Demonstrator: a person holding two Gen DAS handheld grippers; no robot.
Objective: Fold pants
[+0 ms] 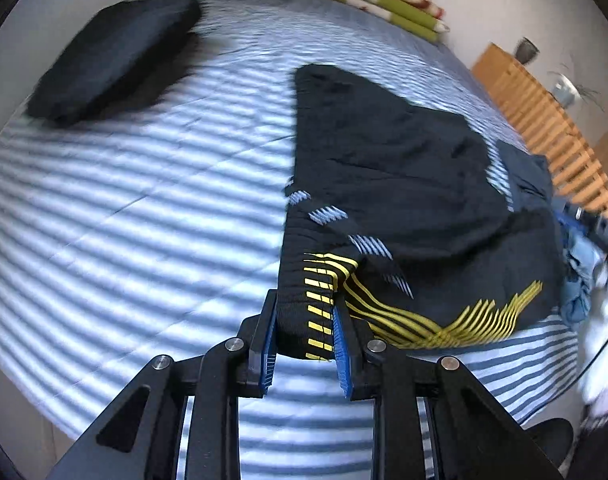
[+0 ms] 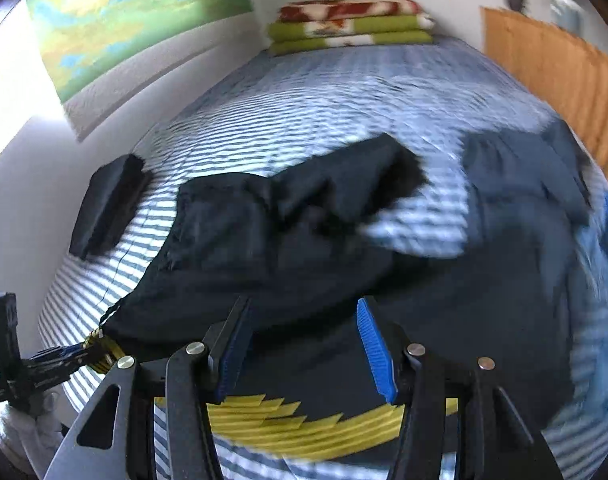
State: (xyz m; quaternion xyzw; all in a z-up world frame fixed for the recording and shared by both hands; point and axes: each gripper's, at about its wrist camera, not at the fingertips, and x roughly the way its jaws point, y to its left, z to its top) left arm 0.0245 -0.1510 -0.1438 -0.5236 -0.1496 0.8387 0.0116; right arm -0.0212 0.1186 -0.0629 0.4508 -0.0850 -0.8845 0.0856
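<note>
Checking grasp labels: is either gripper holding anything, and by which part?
The left gripper is shut on the black pants, gripping the ribbed waistband at the yellow dashes. The right gripper is open above the pants, holding nothing.

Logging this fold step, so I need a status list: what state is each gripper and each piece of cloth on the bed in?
left gripper: shut on the pants' waistband.
right gripper: open, above the pants.
pants: black, yellow-striped, spread out, rumpled.
folded dark garment: folded, lying apart.
blanket: folded, at the far end of the bed.
</note>
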